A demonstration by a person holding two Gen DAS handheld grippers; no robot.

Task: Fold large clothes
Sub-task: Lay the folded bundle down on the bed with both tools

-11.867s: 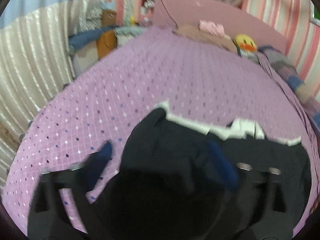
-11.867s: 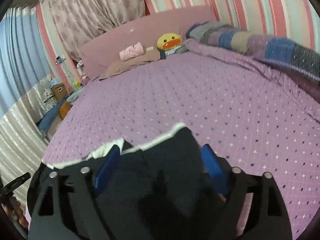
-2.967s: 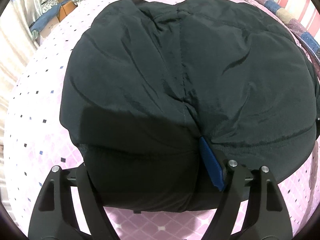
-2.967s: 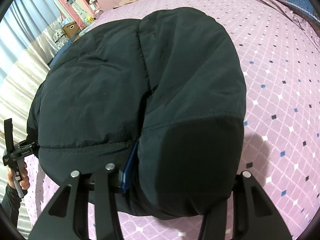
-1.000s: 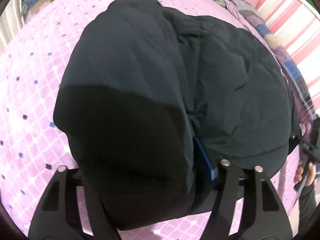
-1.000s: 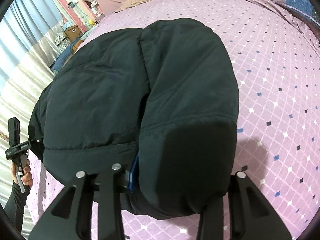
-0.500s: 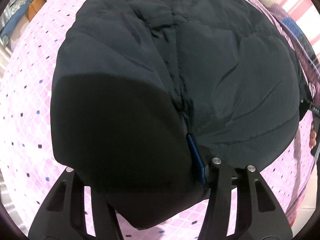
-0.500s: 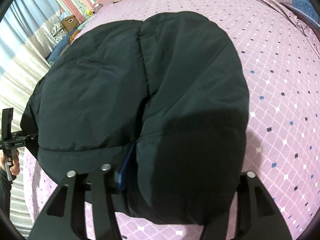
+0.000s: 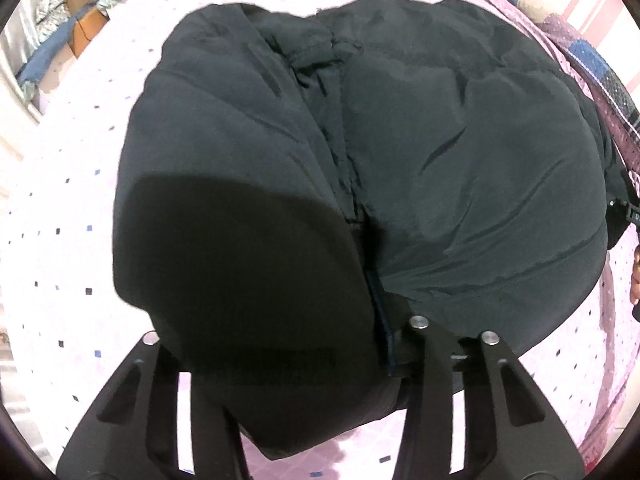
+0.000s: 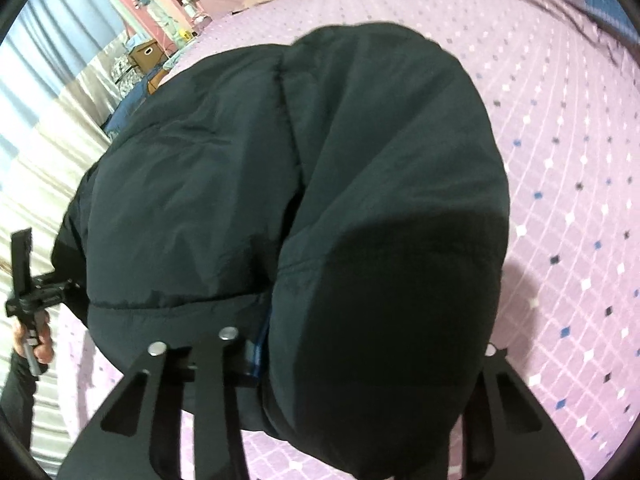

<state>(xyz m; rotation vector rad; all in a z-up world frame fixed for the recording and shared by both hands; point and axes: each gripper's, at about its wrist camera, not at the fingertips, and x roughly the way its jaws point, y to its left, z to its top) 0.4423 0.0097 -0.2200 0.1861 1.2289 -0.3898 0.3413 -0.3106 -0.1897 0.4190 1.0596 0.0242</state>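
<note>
Shifted slightly since half a second ago: black padded jacket point(image 9: 460, 168) sits a touch higher in the left wrist view, with more of its collar seam showing at the top; otherwise the hold is unchanged. Item: one black puffy jacket point(image 10: 224, 184), folded, lying on the bed point(image 10: 572, 128) with its purple diamond-dotted cover, filling most of both views. Left claw point(image 9: 280, 340): closed on a thick fold of the jacket's near edge, one blue pad visible pressed against the fabric, the other finger buried under the cloth. Right claw point(image 10: 360, 356): likewise clamped on a bulky fold at the near edge, blue pad just visible at the left of the bunched fabric. Position: jacket lies directly ahead of and between the fingers of each claw, extending away from them toward the head of the bed. Orientation: long axis cannot be told with certainty; a central seam runs away from each claw. Also present: cardboard box point(image 10: 146, 54) and curtain point(image 10: 48, 40) beside the bed; patchwork quilt point(image 9: 592, 52) along the bed's far side.
</note>
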